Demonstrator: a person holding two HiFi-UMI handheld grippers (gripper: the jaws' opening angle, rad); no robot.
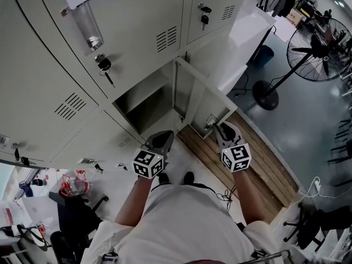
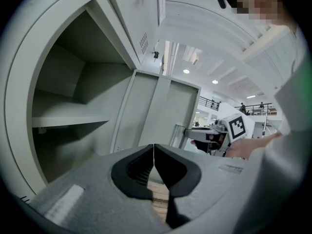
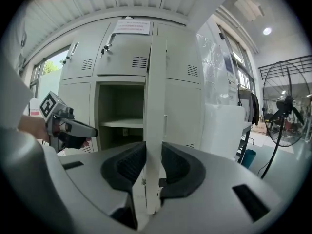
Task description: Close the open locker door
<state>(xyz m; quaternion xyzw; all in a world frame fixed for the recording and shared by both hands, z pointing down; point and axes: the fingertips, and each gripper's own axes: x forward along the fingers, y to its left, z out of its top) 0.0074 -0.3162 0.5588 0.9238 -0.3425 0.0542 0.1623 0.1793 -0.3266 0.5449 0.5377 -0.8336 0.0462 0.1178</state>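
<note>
Head view: the locker door (image 1: 201,106) stands wide out from its bottom-row compartment (image 1: 144,106), right tool (image 1: 223,128) at its free edge; left gripper view: left tool (image 2: 154,152) pinched together, empty; right gripper view: the right tool clamps the door's edge; the swing shut looks wholly undone.

The locker door (image 1: 199,99) juts out, the compartment (image 1: 144,102) beside it free.

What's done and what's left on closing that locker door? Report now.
Done: the right tongs are clamped on the free edge of the locker door. In hand: the door stands wide open, edge-on to those tongs, with the compartment exposed. The left tongs are shut and empty in front of it. Left: swing the door onto its frame and release.
</note>
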